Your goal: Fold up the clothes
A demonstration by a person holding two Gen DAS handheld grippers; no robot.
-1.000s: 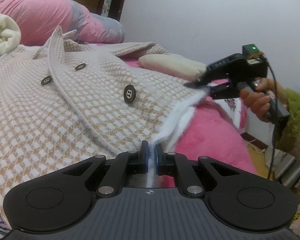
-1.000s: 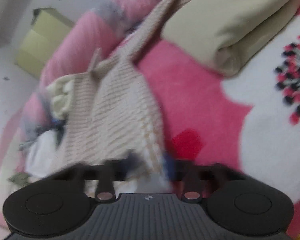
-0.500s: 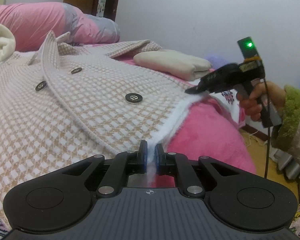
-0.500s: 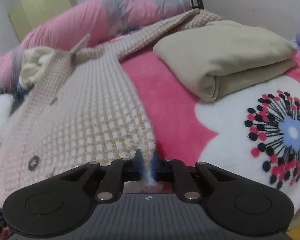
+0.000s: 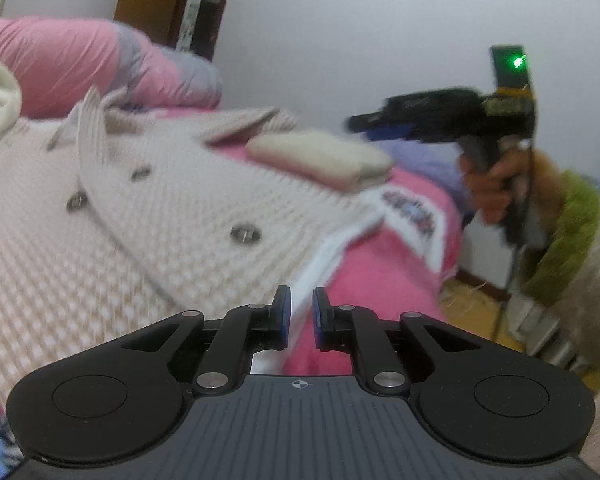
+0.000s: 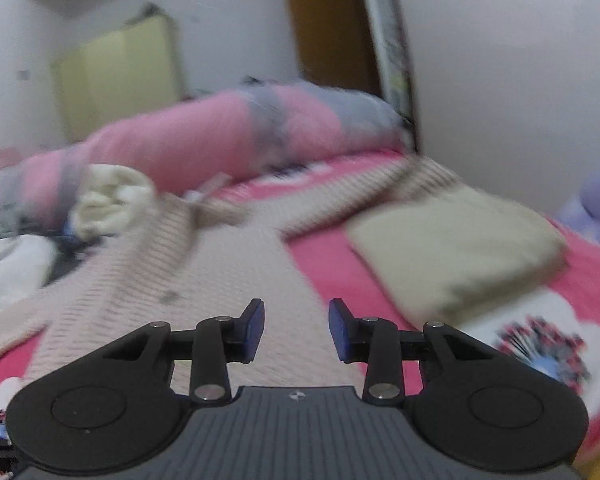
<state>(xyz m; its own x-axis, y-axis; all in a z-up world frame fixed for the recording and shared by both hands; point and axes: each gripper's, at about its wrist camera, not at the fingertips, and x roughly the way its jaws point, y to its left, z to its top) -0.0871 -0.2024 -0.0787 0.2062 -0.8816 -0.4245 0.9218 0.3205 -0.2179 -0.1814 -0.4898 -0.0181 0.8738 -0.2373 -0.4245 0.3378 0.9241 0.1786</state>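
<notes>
A beige-and-white checked coat (image 5: 112, 216) with dark buttons lies spread on the pink bed; it also shows in the right wrist view (image 6: 220, 276). My left gripper (image 5: 299, 312) has its jaws slightly apart around the coat's white fleecy hem (image 5: 324, 258), which runs loosely between them. My right gripper (image 6: 296, 326) is open and empty, lifted above the coat's lower edge. In the left wrist view the right gripper (image 5: 360, 122) hangs in the air to the right, well above the bed.
A folded cream garment (image 6: 456, 240) lies on the pink flowered blanket (image 6: 540, 344) right of the coat. A pink and grey duvet (image 6: 204, 140) and a rolled cream towel (image 6: 108, 196) sit at the head. The bed edge drops to the floor (image 5: 472, 292) at right.
Both grippers were shut on the coat's hem. The right one has opened, let go and risen away. The left jaws have parted slightly. The coat has settled on the bed.
</notes>
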